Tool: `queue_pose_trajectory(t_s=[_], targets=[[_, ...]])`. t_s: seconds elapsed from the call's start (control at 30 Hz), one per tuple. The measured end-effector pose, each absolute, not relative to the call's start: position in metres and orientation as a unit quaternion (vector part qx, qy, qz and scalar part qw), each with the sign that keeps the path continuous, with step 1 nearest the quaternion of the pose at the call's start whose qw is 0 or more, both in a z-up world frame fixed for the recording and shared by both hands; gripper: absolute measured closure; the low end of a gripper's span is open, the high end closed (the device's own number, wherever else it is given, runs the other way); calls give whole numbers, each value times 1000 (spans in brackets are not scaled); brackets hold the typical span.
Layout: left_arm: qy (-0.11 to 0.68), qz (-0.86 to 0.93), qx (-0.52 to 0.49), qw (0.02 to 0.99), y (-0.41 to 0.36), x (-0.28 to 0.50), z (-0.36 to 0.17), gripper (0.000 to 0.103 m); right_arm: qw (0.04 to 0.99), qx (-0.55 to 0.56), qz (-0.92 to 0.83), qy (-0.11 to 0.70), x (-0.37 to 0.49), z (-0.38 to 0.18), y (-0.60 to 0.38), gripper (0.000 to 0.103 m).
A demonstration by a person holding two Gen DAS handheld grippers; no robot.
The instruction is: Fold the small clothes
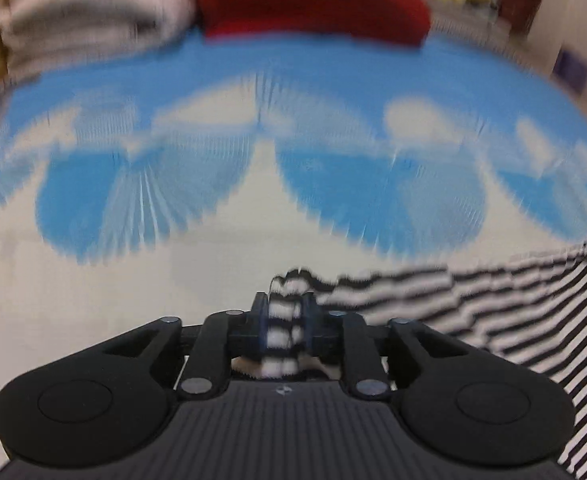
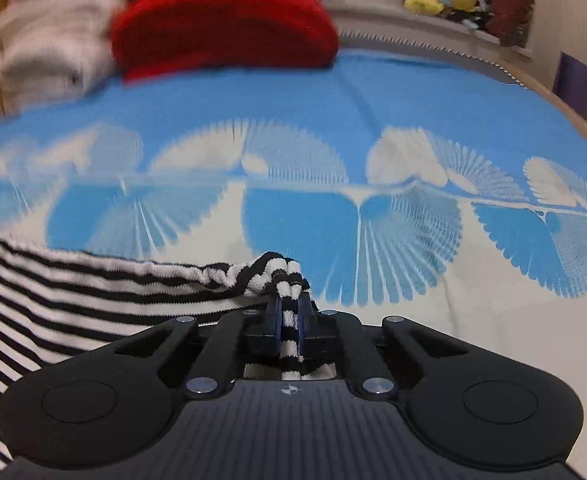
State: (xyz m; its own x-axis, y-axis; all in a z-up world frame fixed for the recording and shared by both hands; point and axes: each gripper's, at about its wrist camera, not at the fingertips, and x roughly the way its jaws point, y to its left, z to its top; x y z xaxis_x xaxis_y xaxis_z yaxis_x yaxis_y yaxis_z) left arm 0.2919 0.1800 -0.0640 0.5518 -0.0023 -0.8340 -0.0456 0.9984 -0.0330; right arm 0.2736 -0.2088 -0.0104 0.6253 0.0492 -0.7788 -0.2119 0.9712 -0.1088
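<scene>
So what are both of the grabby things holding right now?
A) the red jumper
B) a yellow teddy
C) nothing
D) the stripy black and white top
D: the left gripper and the right gripper each have their fingers pinched on an edge of the black-and-white striped top; the red garment lies far back on the blue and white cover.

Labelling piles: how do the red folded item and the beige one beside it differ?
Colour: the red folded knit garment is saturated red; the beige folded fabric bundle is pale off-white. Position: the red one lies nearer the bed's middle, the beige one to its left at the edge. Both sit folded, touching, at the far end of the blue-and-white patterned bedspread.
</scene>
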Motion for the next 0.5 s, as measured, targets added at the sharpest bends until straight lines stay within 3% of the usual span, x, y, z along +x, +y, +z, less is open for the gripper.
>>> queue_pose_trajectory(t_s=[0.07, 0.17, 0.2, 0.33, 0.4, 0.5], targets=[[496, 11, -26, 868, 184, 292, -74, 57, 881, -124, 67, 452, 277, -27, -201, 86], [500, 15, -54, 864, 199, 290, -66, 38, 880, -130, 60, 452, 276, -27, -201, 72], [501, 14, -80, 862, 208, 288, -62, 36, 881, -119, 57, 454, 277, -24, -205, 66], [484, 15, -167, 859, 239, 281, -51, 34, 894, -44, 59, 442, 272, -3, -235, 59], [490, 14, -190, 851, 245, 282, -51, 34, 896, -19, 57, 440, 268, 3, -251, 50], [505, 9, -189, 842, 240, 287, -56, 38, 886, -11, 52, 460, 270, -4, -266, 50]])
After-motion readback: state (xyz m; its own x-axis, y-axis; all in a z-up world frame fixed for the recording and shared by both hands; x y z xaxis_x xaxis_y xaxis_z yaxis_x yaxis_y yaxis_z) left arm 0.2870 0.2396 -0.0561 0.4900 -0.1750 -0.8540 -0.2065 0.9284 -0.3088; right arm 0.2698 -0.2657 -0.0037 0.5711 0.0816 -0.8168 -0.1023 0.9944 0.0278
